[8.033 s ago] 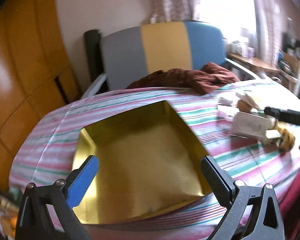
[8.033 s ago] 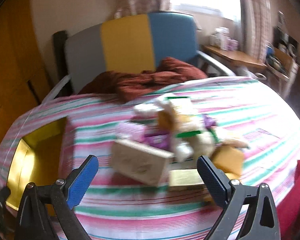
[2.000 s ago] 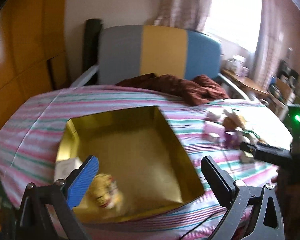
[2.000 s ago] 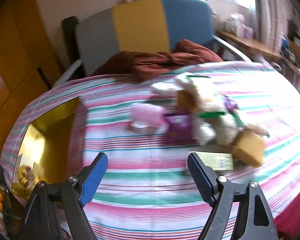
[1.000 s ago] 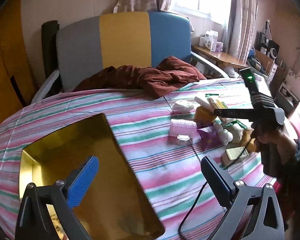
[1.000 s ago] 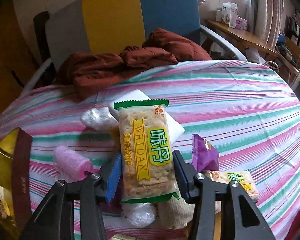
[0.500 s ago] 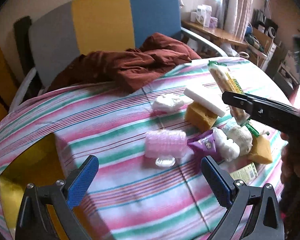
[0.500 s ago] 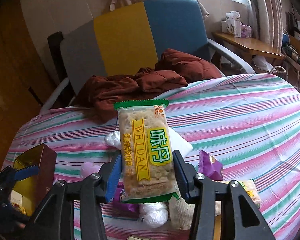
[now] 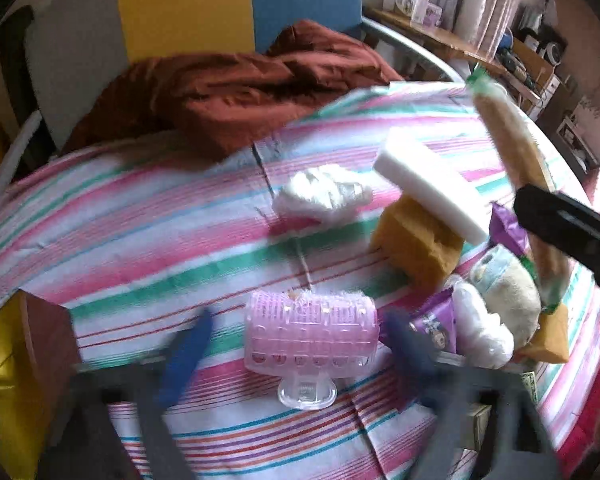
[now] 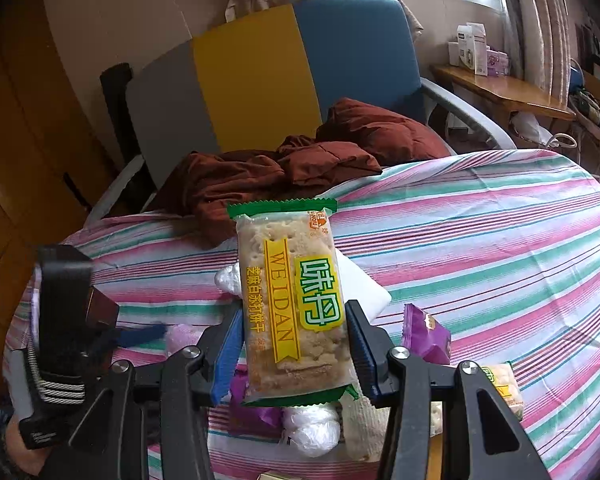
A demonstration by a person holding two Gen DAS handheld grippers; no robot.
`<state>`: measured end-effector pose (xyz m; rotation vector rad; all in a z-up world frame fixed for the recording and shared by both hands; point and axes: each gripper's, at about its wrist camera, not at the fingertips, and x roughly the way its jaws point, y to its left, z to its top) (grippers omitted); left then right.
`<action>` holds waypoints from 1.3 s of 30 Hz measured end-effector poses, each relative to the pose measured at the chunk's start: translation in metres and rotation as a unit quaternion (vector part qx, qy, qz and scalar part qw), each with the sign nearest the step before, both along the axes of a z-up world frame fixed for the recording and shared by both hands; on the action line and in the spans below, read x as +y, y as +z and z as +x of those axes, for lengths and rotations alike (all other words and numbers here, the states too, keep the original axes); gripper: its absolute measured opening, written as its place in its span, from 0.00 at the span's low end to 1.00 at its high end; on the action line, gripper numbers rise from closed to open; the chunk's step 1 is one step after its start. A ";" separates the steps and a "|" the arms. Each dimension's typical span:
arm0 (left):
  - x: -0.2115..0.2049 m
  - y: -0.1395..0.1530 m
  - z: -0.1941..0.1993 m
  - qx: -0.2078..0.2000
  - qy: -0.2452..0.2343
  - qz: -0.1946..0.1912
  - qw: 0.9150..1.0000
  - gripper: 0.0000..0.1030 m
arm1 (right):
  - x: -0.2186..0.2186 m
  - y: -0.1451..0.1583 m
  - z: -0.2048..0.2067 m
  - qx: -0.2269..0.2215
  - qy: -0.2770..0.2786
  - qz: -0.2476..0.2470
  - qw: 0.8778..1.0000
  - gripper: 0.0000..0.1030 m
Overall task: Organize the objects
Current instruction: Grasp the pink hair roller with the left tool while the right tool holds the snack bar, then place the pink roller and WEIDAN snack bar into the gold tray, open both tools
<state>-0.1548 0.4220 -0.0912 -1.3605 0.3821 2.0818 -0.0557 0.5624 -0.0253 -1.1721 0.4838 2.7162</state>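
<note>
My right gripper (image 10: 294,344) is shut on a green-edged cracker packet (image 10: 290,300) and holds it upright above the pile of objects. The packet also shows at the right of the left wrist view (image 9: 512,160). My left gripper (image 9: 300,348) is open, its blurred blue fingers on either side of a pink hair roller (image 9: 310,332) that lies on the striped tablecloth (image 9: 120,232). The gold box (image 9: 4,360) shows at the far left edge.
A pile lies right of the roller: a white foam block (image 9: 428,188), an orange sponge (image 9: 416,244), purple packets (image 9: 436,324), white wrapped bundles (image 9: 324,196) and a plush toy (image 9: 508,296). A brown cloth (image 9: 236,92) lies on the chair (image 10: 260,80) behind the table.
My left gripper has swung away from the gold box and down around the pink roller. My right gripper has closed on the cracker packet and lifted it.
</note>
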 end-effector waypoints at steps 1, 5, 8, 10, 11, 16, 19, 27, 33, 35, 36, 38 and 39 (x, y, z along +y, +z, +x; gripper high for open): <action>-0.002 -0.003 -0.001 -0.011 0.003 0.007 1.000 0.62 | 0.000 0.000 0.000 -0.001 0.000 0.001 1.000 0.48; -0.019 0.005 0.004 -0.002 0.020 0.032 0.999 0.62 | -0.003 0.000 0.000 0.001 0.004 0.004 1.000 0.48; -0.031 0.022 0.012 0.015 0.025 0.053 0.998 0.62 | -0.006 0.000 0.000 0.007 0.015 0.001 1.000 0.48; -0.041 0.036 0.021 0.027 0.026 0.066 0.997 0.62 | -0.010 0.001 0.000 0.011 0.028 -0.001 1.000 0.48; -0.047 0.043 0.025 0.034 0.029 0.070 0.997 0.62 | -0.013 0.001 0.000 0.012 0.035 -0.002 0.999 0.48; -0.089 0.076 0.045 0.060 0.051 0.093 0.993 0.62 | -0.031 0.002 0.000 0.018 0.072 0.002 0.997 0.48; -0.120 0.091 0.048 0.072 0.074 0.102 0.989 0.62 | -0.043 0.001 -0.003 0.012 0.092 0.002 0.996 0.48; -0.225 0.101 0.045 0.087 0.172 0.100 0.976 0.62 | -0.116 0.011 -0.004 0.004 0.174 -0.016 0.985 0.48; -0.290 0.092 0.031 0.093 0.232 0.077 0.965 0.62 | -0.191 0.017 -0.017 -0.010 0.236 -0.023 0.971 0.48; -0.305 0.088 0.021 0.100 0.250 0.065 0.961 0.63 | -0.216 0.015 -0.029 -0.022 0.250 -0.024 0.968 0.48; -0.310 0.086 0.017 0.103 0.258 0.059 0.959 0.63 | -0.229 0.013 -0.037 -0.026 0.254 -0.023 0.967 0.48; -0.324 0.085 0.009 0.110 0.281 0.055 0.952 0.68 | -0.246 0.011 -0.052 -0.036 0.247 -0.016 0.968 0.48; -0.334 0.085 0.006 0.118 0.297 0.051 0.946 0.79 | -0.254 0.011 -0.057 -0.035 0.244 -0.011 0.969 0.50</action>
